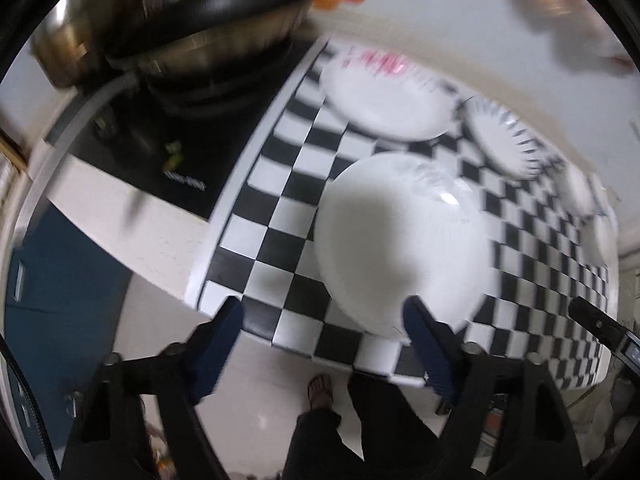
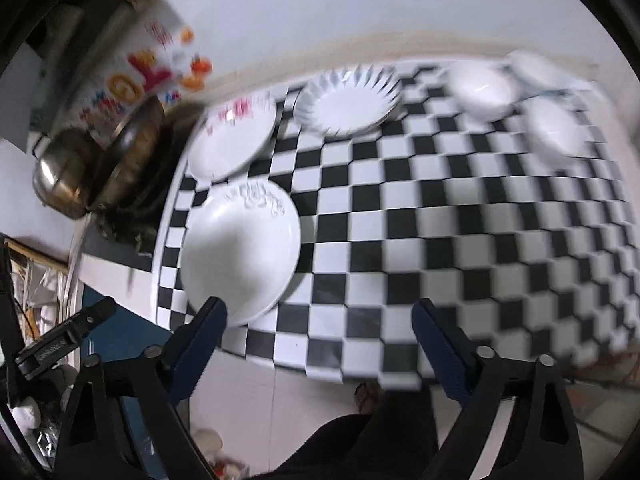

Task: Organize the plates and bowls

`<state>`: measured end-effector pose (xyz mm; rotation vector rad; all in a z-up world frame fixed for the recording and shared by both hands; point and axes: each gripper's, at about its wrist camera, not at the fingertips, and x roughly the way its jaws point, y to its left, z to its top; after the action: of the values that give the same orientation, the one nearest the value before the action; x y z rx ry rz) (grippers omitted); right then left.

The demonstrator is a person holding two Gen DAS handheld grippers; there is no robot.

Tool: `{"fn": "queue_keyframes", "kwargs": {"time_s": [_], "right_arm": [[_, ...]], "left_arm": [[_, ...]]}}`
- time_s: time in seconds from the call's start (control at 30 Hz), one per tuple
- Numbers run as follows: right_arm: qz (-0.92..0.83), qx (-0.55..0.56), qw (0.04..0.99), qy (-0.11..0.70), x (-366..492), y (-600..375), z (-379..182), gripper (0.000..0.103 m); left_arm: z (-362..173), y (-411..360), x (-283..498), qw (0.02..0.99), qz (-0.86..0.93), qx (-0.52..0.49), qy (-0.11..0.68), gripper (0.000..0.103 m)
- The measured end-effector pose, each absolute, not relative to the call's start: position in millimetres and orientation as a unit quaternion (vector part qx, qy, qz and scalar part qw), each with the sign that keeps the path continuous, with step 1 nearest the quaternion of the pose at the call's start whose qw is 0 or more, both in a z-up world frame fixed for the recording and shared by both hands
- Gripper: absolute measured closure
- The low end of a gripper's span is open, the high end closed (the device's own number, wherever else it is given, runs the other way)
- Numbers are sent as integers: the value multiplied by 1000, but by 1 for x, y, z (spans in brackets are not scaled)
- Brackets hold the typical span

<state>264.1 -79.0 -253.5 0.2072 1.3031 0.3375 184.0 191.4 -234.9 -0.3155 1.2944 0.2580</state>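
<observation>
The plain plate (image 1: 404, 240) looks like glossy white ceramic, smooth, with a bright glare spot; raised relief marks part of its rim (image 2: 260, 198). The pink-printed plate (image 2: 234, 136) and the fluted plate (image 2: 348, 102) have the same glazed white look. The bowls (image 2: 482, 84) are glossy white too. The checkered cover (image 2: 440, 220) looks smooth and slightly shiny, perhaps plastic. The pot (image 1: 60, 40) is polished metal; the pan (image 1: 224, 8) has a dark matt inside. The finger pads (image 1: 430, 354) are dark blue and ribbed, on matt black plastic frames.
</observation>
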Motion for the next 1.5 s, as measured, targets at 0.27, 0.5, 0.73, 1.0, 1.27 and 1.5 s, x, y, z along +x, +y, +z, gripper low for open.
{"fn": "queue_keyframes", "kwargs": {"time_s": [0.27, 0.5, 0.73, 1.0, 1.27, 1.5], "right_arm": [[212, 73, 695, 683, 361, -13, -362, 42], [246, 65, 653, 713, 376, 10, -386, 83], [251, 60, 657, 709, 381, -2, -379, 85], [232, 78, 680, 691, 378, -72, -347, 85], [187, 109, 709, 671, 369, -167, -323, 85], [148, 136, 716, 668, 356, -211, -335, 85]], "left_arm": [[-327, 215, 237, 725, 101, -161, 662, 49], [-349, 217, 253, 716, 95, -179, 668, 68], [-340, 195, 261, 727, 97, -162, 661, 69], [-309, 130, 271, 751, 54, -138, 643, 69], [-301, 59, 297, 754, -4, -100, 649, 69], [-316, 2, 313, 745, -36, -67, 662, 69]]}}
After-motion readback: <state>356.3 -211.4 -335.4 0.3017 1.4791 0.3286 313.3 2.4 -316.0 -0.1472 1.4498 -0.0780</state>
